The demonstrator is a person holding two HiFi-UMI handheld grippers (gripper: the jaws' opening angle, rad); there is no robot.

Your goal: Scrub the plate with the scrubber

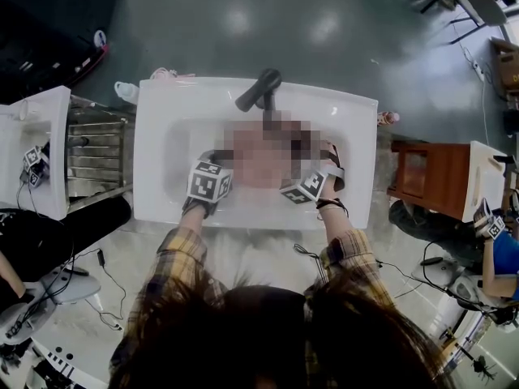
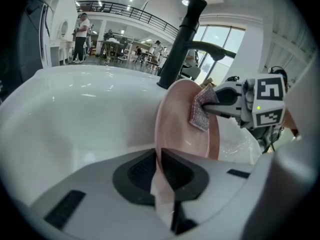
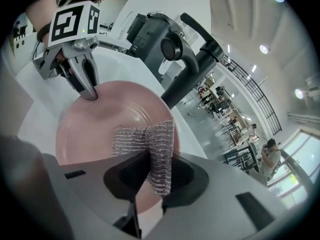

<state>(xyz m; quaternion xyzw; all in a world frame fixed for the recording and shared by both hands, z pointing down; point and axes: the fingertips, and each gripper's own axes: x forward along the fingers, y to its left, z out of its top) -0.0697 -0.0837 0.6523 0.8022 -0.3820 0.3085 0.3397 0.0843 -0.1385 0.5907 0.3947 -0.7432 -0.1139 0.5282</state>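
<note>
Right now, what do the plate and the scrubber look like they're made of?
Plate: pink, smooth and glossy with soft light streaks; glazed ceramic or hard plastic, the look leaves it open.
Scrubber: silvery knitted mesh whose fine glinting threads suggest metallic fibre; it folds limply, so probably a soft cloth.

Left gripper view: plate [image 2: 181,124] lower rim hidden between left gripper [image 2: 158,158] jaws. Right gripper view: scrubber [image 3: 159,149] tail buried inside right gripper [image 3: 152,166]. Head view: middle of sink [image 1: 154,136] blurred, plate unreadable there. Distant people [image 2: 80,34] beyond sink too small to tell.
</note>
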